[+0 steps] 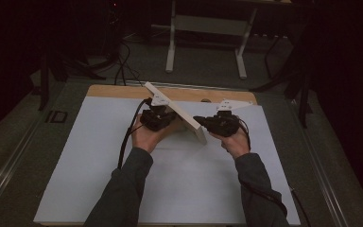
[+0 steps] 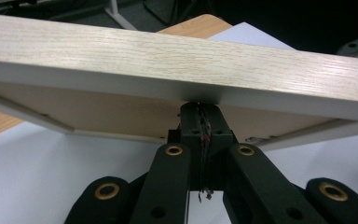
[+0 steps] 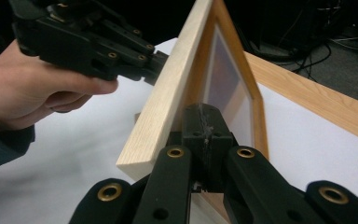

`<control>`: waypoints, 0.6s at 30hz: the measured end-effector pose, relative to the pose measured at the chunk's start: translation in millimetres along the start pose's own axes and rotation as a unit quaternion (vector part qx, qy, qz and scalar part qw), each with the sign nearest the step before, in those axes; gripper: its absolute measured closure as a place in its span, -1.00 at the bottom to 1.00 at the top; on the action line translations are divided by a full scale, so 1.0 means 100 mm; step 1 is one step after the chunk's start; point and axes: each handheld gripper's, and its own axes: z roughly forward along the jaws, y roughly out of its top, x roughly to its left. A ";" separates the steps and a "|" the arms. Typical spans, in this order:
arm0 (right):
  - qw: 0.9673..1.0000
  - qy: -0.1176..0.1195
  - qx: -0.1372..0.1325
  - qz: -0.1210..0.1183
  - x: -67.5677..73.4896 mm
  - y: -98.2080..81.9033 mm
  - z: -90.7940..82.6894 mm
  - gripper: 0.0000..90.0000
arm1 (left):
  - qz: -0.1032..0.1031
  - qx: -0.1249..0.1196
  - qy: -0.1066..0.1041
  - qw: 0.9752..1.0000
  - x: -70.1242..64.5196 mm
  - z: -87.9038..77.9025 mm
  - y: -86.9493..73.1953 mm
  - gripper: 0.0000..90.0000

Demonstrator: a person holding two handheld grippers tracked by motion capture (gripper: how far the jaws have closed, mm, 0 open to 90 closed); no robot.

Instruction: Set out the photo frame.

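A light wooden picture frame (image 1: 179,113) stands tilted on one edge on the white sheet (image 1: 99,156), running from back left to front right. My left gripper (image 1: 170,116) is shut, and its tips rest against the frame's back rim (image 2: 168,51), with nothing between the jaws (image 2: 200,109). From the other side, my right gripper (image 1: 198,119) is shut too, tips (image 3: 205,112) pushed against the inner front side of the frame (image 3: 168,102) beside the glass pane (image 3: 228,79). In the right gripper view the left gripper (image 3: 157,63) touches the frame's outer edge.
The white sheet covers a wooden tabletop, whose bare strip (image 1: 118,91) shows at the back. A white stand with two legs (image 1: 205,28) and loose cables (image 1: 123,61) sit on the dark floor behind the table.
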 end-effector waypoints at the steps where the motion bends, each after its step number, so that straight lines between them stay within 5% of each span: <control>1: 1.000 0.001 0.000 -0.002 0.01 0.00 0.00 0.99 | -0.002 -0.001 -0.001 1.000 0.00 0.00 0.00 1.00; 18: 1.000 0.021 0.003 -0.021 0.16 -0.01 0.02 0.99 | -0.008 -0.004 -0.003 1.000 0.03 0.00 0.00 1.00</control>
